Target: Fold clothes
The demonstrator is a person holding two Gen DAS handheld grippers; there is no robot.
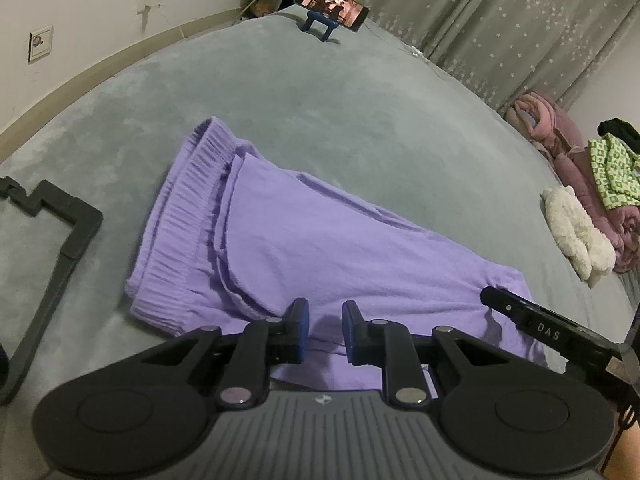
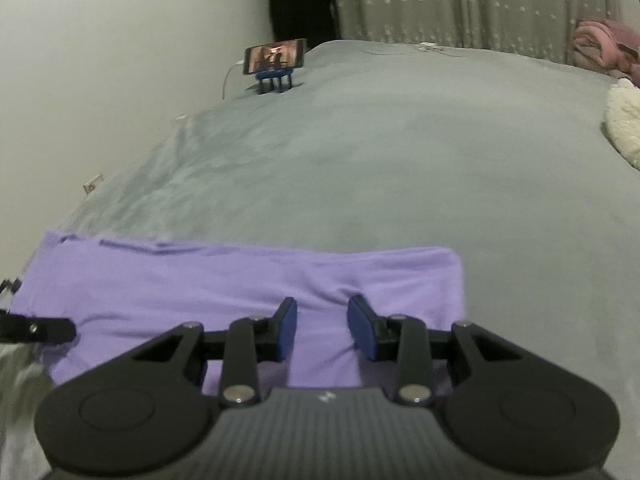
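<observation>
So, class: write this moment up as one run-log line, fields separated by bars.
stage: folding | item: purple knit garment flat on grey bed cover | left gripper: open above it | right gripper: open above it

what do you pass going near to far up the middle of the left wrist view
left gripper → purple garment, lying flat → bare stretch of grey bed cover → blue stand → phone propped on it, screen lit, at the bed's far edge
</observation>
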